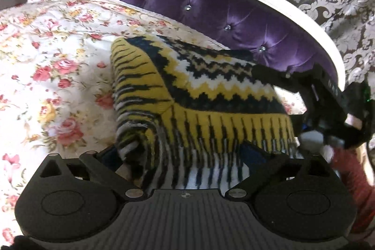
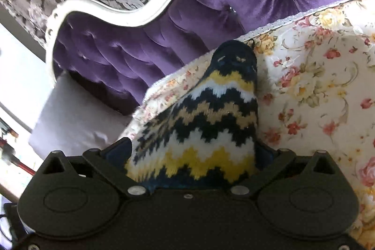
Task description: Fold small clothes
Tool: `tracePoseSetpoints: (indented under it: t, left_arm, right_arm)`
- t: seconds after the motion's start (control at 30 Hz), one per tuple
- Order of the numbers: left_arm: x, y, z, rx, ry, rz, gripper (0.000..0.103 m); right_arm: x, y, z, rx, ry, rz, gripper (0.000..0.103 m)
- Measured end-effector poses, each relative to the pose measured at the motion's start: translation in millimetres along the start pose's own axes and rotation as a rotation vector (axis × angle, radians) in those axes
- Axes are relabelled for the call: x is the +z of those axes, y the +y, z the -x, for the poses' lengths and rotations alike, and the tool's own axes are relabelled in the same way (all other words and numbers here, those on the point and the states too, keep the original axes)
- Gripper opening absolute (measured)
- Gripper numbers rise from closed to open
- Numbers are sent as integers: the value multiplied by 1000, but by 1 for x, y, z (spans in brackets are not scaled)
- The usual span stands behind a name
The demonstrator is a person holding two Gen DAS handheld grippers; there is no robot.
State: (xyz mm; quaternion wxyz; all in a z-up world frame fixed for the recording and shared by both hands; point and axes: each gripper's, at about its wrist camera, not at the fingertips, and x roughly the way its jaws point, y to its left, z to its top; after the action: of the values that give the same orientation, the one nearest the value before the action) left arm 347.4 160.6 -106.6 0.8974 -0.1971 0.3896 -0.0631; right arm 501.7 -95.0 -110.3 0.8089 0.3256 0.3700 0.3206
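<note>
2 wide-open grippers straddle sweater (image 1: 199, 86) near bedspread (image 1: 58, 50) edge.

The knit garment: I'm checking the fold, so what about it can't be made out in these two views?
- Left wrist view: the knit garment's near edge is hidden behind the left gripper.
- Left wrist view: its right end is covered by the blurred right gripper.
- Right wrist view: only a narrow end of it shows; the rest is out of frame.

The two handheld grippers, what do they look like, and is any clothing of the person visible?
Both are matte black plastic: the left gripper has a ribbed grey centre plate, round side discs, silver pivot bolts and triangular cut-outs. The right gripper looks alike, its plate dark. A red ribbed sleeve shows behind the right one.
</note>
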Motion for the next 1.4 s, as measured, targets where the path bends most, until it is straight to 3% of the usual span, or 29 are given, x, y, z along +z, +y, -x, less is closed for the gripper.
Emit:
tracePoseSetpoints:
  t: [0.1, 0.13, 0.17, 0.2, 0.23, 0.47, 0.63, 0.73, 0.83, 0.87, 0.97, 1.13, 1.27, 1.37, 1.4]
  left_arm:
    - [1, 2, 0, -27, 4, -6, 91]
    - [1, 3, 0, -32, 5, -4, 78]
    - [3, 5, 0, -46, 9, 7, 58]
    - [3, 8, 1, -82, 24, 36, 52]
    - [2, 12, 2, -126, 50, 78, 46]
    - [-34, -26, 16, -200, 145, 44, 46]
    - [-74, -76, 25, -229, 183, -65, 47]
    - [-88, -94, 23, -170, 148, -156, 55]
    - [-97, -100, 36, -78, 122, -264, 65]
    - [-99, -99, 42, -48, 116, -290, 68]
    - [-97, -92, 66, 21, 61, -289, 68]
    - [-67, -101, 79, 147, -85, -332, 69]
    - [-49, -111, 37, 255, -70, -372, 69]
    - [-51, -105, 5, 311, 4, -430, 72]
    - [-54, -102, 3, 317, -14, -456, 74]
  right_arm:
    - [0, 3, 2, 1, 33, 19, 100]
    - [1, 5, 2, -17, 41, 19, 92]
    - [1, 6, 2, -46, 53, 20, 62]
    - [1, 7, 3, -69, 63, 23, 53]
    - [-1, 7, 6, -74, 63, 22, 52]
    - [-23, 31, 66, -179, 61, 94, 50]
    - [-43, 23, 122, -223, 84, 79, 50]
    - [-48, 15, 142, -297, 80, 98, 54]
    - [-49, -2, 156, -448, 42, 67, 82]
    - [-49, -4, 161, -460, 20, 53, 89]
    - [-48, 0, 183, -458, -38, 33, 89]
    - [-41, 32, 192, -477, -133, 174, 89]
    - [-39, 47, 161, -578, -92, 306, 87]
    - [-39, 33, 129, -689, -17, 343, 81]
    - [-43, 26, 124, -704, 7, 344, 81]
